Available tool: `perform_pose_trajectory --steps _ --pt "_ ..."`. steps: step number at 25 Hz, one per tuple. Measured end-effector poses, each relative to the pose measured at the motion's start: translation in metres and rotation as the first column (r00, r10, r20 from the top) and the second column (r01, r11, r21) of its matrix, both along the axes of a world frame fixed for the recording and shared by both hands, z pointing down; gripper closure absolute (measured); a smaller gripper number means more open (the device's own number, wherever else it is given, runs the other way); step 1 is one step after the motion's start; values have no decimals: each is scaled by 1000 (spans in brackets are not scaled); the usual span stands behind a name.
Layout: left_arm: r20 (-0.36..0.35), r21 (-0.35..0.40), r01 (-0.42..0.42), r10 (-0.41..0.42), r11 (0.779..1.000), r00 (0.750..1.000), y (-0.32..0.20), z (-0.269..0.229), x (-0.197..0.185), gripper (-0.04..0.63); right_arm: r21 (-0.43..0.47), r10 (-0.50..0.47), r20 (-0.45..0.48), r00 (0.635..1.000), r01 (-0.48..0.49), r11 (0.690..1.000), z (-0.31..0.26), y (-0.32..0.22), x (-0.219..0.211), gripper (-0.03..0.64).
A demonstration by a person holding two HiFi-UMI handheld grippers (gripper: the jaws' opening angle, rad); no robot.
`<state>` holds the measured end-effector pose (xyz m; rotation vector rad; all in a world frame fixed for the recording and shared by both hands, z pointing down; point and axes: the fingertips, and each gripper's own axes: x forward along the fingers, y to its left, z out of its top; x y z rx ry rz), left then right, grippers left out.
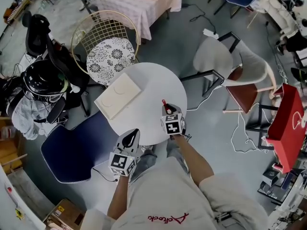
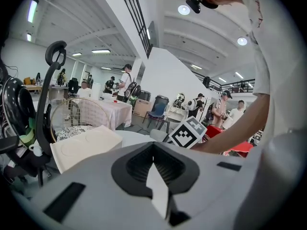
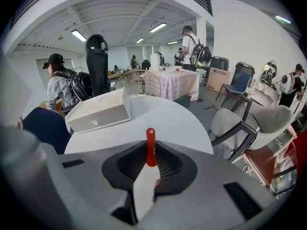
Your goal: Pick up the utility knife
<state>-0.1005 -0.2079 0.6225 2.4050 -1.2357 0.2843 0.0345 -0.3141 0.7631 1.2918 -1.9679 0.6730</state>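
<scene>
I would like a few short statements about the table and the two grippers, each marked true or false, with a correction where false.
1. The right gripper is shut on a red knife. True.
2. The left gripper holds the box. False: nothing is between its jaws, and the box lies on the table.
3. The table is square. False: it is round.
4. A wire chair stands beyond the table. True.
</scene>
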Motion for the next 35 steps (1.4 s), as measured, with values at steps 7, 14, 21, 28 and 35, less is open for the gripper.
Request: perform_pose_trajectory --steps 7,14,21,28,35 --pt "-1 45 -5 5 999 1000 0 -15 2 583 137 8 39 999 -14 990 -50 -9 1 552" --pt "-12 142 -40 42 989 999 -8 -49 11 583 329 -21 84 996 -8 944 -140 0 -8 552" --pt "-23 227 -92 100 969 995 -14 -79 23 583 478 -42 123 992 -22 878 -212 23 -18 552" --pt "-36 297 -142 160 944 986 -18 -104 33 583 570 -41 139 989 -46 821 -252 37 -25 552" --pt "-30 333 -189 211 924 977 2 -116 41 583 605 -6 148 989 -86 792 -265 67 -22 552"
